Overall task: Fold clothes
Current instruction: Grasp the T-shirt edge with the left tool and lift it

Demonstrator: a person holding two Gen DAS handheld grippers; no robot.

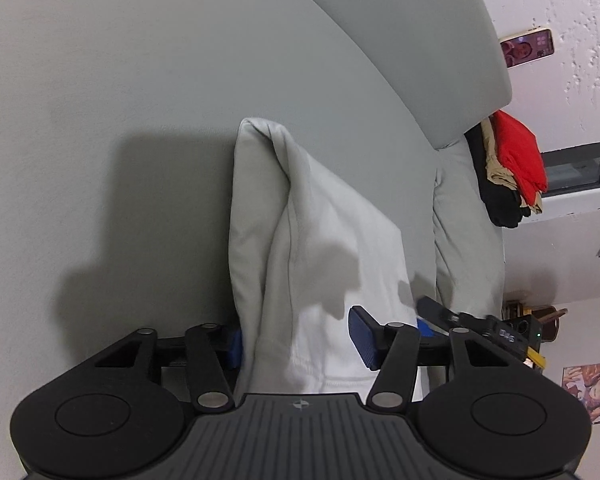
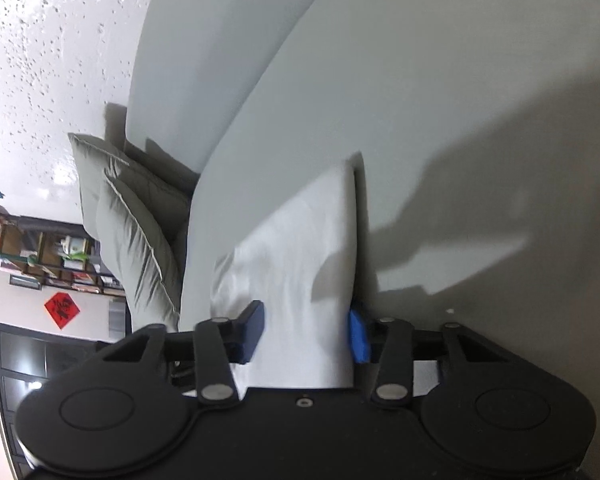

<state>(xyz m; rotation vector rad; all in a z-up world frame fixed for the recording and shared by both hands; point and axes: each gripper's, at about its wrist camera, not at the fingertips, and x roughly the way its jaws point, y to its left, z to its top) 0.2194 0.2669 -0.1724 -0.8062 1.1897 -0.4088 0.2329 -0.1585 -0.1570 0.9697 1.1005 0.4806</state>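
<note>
A white folded garment [image 1: 320,240] lies on the grey bed [image 1: 120,100] and runs back under my left gripper [image 1: 300,340]. Its left pad [image 1: 235,346] sits half hidden against the cloth's edge. The right pad [image 1: 363,336] shows its bare ribbed face above the cloth, so the jaws stand open around the garment. In the right wrist view the same garment [image 2: 300,248] fills the gap of my right gripper [image 2: 306,332], with both blue pads [image 2: 358,336] against its sides. The right gripper's fingertip [image 1: 434,308] also shows at the garment's right edge.
A padded grey headboard [image 1: 420,40] runs behind the bed. Grey pillows [image 2: 132,216] lean beside it. Red, black and tan clothes [image 1: 512,168] are piled at the far end. A phone [image 1: 527,48] hangs on the textured wall, and a shelf [image 2: 48,256] stands farther off.
</note>
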